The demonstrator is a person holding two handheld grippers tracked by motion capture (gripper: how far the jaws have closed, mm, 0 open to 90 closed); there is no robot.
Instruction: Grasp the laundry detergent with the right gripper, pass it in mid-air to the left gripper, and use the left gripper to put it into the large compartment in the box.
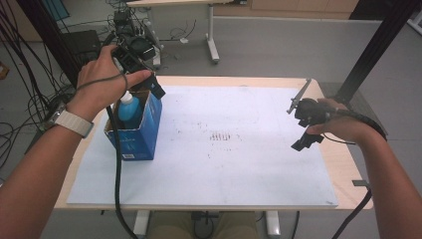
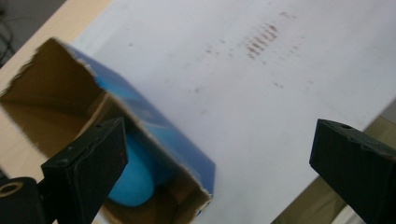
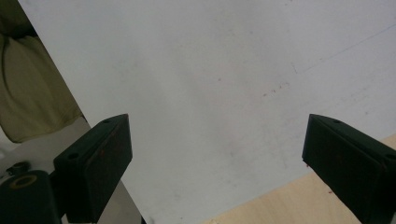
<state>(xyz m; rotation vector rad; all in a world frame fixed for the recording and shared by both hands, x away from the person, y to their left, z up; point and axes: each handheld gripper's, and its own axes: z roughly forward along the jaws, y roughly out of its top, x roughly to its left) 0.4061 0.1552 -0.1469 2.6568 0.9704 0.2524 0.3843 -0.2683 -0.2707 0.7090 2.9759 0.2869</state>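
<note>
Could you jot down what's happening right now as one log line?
left gripper: open, empty, above box | blue bottle: upright inside blue box | right gripper: open, empty, over white sheet

Blue bottle (image 2: 133, 184) mostly hidden inside blue box (image 2: 154, 121), box's near corner cut off at frame edge

A big white sheet (image 1: 239, 149) with small reddish-brown marks (image 1: 223, 136) in the middle lies on a light wooden table (image 1: 343, 164), and behind the table there is a grey floor (image 1: 278, 45) with black cables (image 1: 25, 89).
</note>
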